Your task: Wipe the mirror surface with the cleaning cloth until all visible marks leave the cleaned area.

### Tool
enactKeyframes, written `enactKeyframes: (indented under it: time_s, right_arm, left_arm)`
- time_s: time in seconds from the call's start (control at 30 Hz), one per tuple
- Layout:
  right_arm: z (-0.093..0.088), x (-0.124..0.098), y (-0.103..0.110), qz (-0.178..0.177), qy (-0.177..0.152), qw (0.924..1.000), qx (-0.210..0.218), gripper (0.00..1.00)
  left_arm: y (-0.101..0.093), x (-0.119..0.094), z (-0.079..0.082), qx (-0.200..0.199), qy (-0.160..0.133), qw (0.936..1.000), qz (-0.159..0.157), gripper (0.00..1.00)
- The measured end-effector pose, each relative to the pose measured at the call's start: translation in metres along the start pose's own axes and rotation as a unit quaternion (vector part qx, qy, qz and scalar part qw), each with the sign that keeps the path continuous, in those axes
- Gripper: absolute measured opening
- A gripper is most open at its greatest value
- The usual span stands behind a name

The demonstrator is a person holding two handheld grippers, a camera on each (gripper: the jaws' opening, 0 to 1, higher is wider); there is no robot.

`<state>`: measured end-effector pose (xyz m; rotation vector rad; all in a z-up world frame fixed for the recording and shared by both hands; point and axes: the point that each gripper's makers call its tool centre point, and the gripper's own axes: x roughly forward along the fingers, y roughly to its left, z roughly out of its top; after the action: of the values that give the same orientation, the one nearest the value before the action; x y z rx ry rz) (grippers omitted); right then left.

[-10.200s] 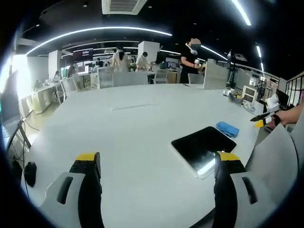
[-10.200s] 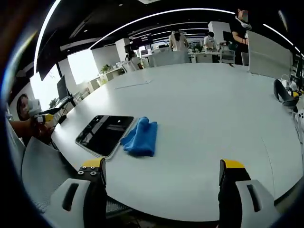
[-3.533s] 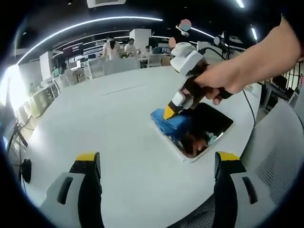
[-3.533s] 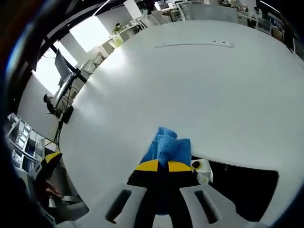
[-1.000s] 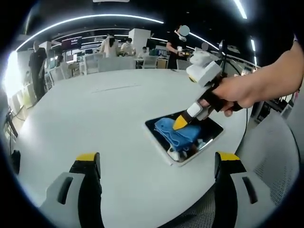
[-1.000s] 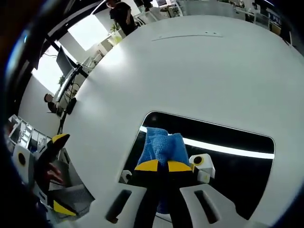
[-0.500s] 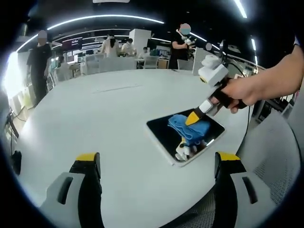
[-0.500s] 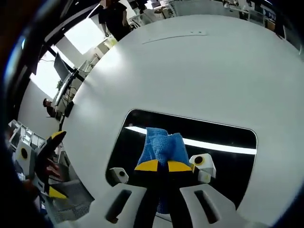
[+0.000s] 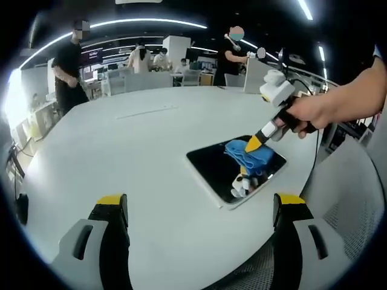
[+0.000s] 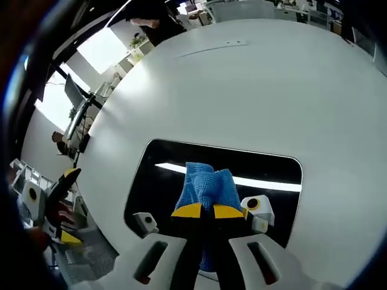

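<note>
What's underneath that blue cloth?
The blue cloth, pinched in the right claw, lies on a dark mirror on the white table. The glass under it is covered, so marks there can't be seen.

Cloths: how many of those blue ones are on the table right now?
1. The blue cloth is clamped in the right gripper and pressed on the mirror near the white table's edge. The left gripper holds none. Another could lie out of view.

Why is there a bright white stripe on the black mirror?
Right gripper view: the mirror reflects a ceiling light strip, so a glare line crosses it behind the blue cloth. Left gripper view: the fisheye lens bends the white table round.
</note>
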<state>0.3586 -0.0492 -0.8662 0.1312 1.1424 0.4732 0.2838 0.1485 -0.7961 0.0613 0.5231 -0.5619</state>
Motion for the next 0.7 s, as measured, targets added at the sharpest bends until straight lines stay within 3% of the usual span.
enactKeyframes:
  time_s: [0.7]
  right_arm:
    - [-0.008,-0.017,-0.036,-0.012,-0.001,0.9999,0.012,0.00]
  left_arm:
    - [-0.001,0.000,-0.001,0.003,0.004,1.0000,-0.002,0.99]
